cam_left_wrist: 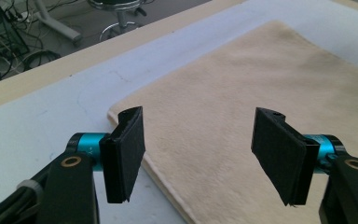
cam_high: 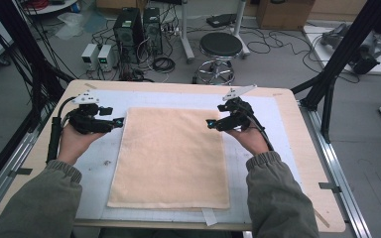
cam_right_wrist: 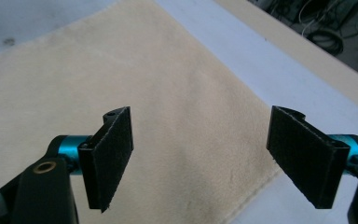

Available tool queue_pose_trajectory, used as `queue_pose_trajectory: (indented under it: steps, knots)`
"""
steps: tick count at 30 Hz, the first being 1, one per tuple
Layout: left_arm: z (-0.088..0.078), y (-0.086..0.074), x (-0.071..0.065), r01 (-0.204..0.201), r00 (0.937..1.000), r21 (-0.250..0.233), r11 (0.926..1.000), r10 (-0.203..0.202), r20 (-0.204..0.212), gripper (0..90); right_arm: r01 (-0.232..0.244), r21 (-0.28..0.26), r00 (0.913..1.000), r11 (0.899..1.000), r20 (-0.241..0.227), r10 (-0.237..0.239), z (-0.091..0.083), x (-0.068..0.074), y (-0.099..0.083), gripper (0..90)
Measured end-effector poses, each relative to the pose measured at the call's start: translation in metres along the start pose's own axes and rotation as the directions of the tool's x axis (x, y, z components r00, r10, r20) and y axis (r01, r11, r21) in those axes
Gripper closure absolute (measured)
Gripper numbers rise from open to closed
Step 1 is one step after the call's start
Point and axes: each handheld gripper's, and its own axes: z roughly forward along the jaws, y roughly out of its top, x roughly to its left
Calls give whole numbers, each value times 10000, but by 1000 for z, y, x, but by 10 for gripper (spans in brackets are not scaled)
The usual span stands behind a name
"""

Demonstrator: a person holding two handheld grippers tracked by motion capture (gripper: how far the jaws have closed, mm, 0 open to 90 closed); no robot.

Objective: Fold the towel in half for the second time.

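A soft, cream-yellow towel [cam_high: 171,156] lies flat and spread out on the white mat [cam_high: 258,106] in the middle of the wooden table [cam_high: 307,163]. It looks smooth, with no fold in it yet. The person holds the left gripper [cam_high: 120,122] by the far left corner of the towel and the right gripper [cam_high: 210,123] by the far right corner. Both sets of tongs are wide open and hold nothing; the towel is just under them. I think the job is to fold the towel. Nothing is done so far: the corners must be pinched first, then lifted and brought over
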Motion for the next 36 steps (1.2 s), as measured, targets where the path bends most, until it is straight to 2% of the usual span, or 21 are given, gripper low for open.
queue_pose_trajectory:
  steps: [4,7,8,9,12,18,21,25,28,29,36]
  knots:
    - [21,-4,8,-20,9998,-36,10000,19,-184,369,-511,668,9986,9965,171,501,23,-16,-12,220]
    - [37,-9,12,117,9996,37,9999,-116,-247,378,-569,715,9974,9958,493,535,34,-25,-18,237]
    - [43,-11,13,230,9992,222,9995,-223,-326,379,-567,690,9970,9960,573,528,37,-27,-20,243]
    - [48,-12,14,250,9990,369,9990,-236,-388,378,-542,737,9958,9958,782,485,39,-29,-22,247]
    - [62,-18,15,259,9982,944,9952,-207,-556,378,-644,983,9936,9931,986,547,47,-35,-28,247]
    - [77,-29,23,595,9961,1368,9888,-499,-728,379,-914,1315,9889,9871,1288,744,60,-42,-37,248]
    - [81,-33,25,577,9958,1596,9855,-454,-801,392,-919,1577,9872,9832,1436,692,65,-44,-41,249]
    - [90,-38,29,835,9946,1676,9823,-719,-746,405,-1259,1817,9839,9753,1486,994,70,-49,-48,266]
    - [98,-44,30,954,9950,2033,9745,-872,-492,411,-1371,1872,9860,9727,1204,1158,76,-51,-52,310]
    - [100,-46,30,1027,9944,1966,9751,-954,-463,416,-1534,1826,9845,9711,1128,1343,77,-51,-52,310]
    - [100,-45,28,1153,9921,2074,9714,-1024,-720,472,-1743,1902,9825,9662,997,1576,76,-48,-51,430]
